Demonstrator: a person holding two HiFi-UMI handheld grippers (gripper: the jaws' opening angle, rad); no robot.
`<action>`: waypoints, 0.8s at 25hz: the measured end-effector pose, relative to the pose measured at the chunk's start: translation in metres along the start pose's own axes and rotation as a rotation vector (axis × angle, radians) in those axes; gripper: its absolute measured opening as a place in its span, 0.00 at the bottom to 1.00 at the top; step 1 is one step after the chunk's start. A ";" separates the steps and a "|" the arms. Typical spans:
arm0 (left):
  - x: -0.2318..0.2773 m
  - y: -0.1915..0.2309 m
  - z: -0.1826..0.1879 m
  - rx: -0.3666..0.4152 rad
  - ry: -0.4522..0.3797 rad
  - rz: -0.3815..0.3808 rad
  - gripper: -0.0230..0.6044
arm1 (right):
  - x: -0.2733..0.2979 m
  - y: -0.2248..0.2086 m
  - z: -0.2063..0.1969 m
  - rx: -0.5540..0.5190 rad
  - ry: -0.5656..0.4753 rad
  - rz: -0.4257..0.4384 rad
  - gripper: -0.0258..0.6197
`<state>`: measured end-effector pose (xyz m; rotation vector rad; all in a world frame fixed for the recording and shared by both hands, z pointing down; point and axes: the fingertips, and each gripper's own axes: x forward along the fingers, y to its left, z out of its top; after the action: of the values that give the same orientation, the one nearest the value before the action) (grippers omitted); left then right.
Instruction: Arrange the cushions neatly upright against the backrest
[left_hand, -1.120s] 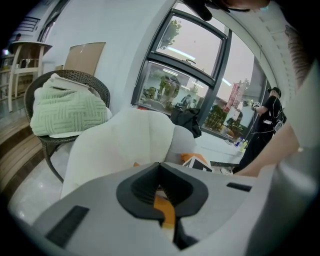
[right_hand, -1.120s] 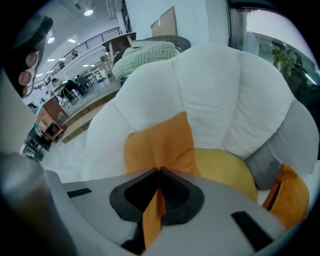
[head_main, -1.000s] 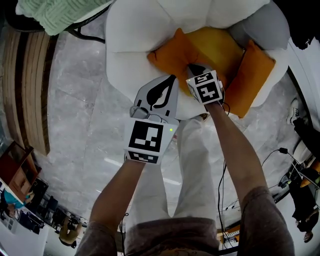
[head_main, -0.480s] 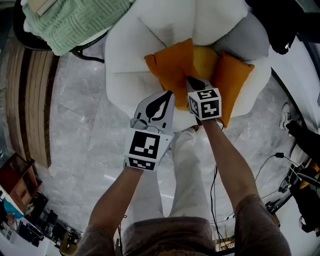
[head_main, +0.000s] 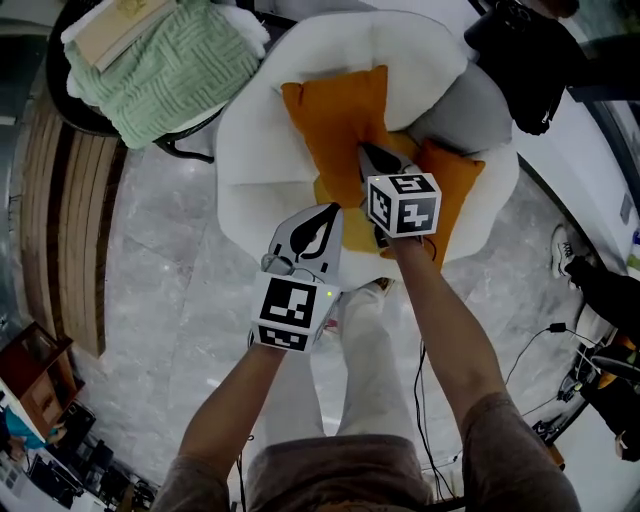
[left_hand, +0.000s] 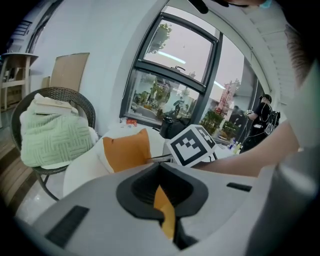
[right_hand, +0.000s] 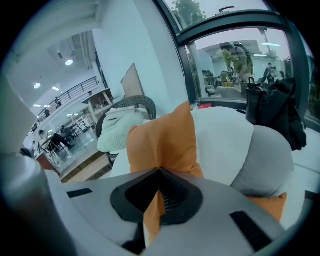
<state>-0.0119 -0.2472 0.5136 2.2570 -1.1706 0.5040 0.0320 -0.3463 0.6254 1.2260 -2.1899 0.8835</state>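
**Armchair (head_main: 255, 150), white – cushions, arranging in progress**

- Back cushion (head_main: 335, 120), orange: stood against the armchair's backrest (head_main: 400, 40). Its lower edge is pinched in the right gripper (head_main: 368, 153), jaws clenched on a thin fold of cover.
- Front cushion (head_main: 350, 228), orange-yellow: laid flat at the armchair's seat front. A sliver of its cover is nipped in the left gripper (head_main: 330, 208), jaws likewise clamped.
- Side cushion (head_main: 452, 190), orange: slumped at the armchair's right side, not yet set upright.
- Grey cushion (head_main: 462, 105): lodged in the armchair's back right corner.

Risks: only fabric is held, not filling, so either pinch may slip when pulled. The back cushion may flop forward once released – little is seen to brace it. The side cushion, near the seat edge, could be nudged off.

Markings: no brand or label can be read. Only square coded markers are seen on the gripper cubes.
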 end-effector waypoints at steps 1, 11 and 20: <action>0.001 0.001 0.001 0.000 0.000 0.003 0.04 | 0.001 -0.001 0.006 0.014 -0.013 0.005 0.07; 0.018 0.017 -0.031 -0.033 0.032 0.056 0.04 | 0.049 -0.031 -0.004 0.129 -0.030 0.007 0.07; 0.027 0.014 -0.069 -0.074 0.071 0.072 0.04 | 0.064 -0.044 -0.028 0.093 -0.026 0.034 0.08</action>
<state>-0.0137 -0.2279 0.5869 2.1234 -1.2181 0.5545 0.0414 -0.3786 0.7006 1.2530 -2.2188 0.9986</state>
